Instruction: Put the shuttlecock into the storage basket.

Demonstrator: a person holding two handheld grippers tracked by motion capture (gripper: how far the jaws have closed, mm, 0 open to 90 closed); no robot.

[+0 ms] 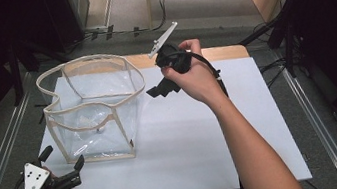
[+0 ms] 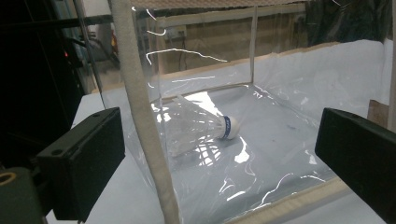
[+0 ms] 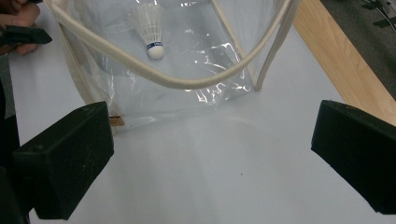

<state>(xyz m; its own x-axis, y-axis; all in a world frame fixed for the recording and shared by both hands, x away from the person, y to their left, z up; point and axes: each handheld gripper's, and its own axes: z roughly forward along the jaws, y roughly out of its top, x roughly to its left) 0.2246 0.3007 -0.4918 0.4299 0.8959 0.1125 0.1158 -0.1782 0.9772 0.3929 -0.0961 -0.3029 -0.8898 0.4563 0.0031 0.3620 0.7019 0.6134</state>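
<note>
Holding both grippers wide and empty, we see the shuttlecock [image 2: 201,128] lying inside the clear bag [image 1: 100,92], just ahead of our left gripper [image 1: 63,159] and below our right gripper [image 1: 158,91].

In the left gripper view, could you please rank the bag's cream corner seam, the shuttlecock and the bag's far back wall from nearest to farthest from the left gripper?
1. Cream corner seam: just ahead, between the open fingers, left of centre.
2. Shuttlecock: lying inside the clear bag, on its floor.
3. Far back wall: behind the shuttlecock, at the top.
</note>
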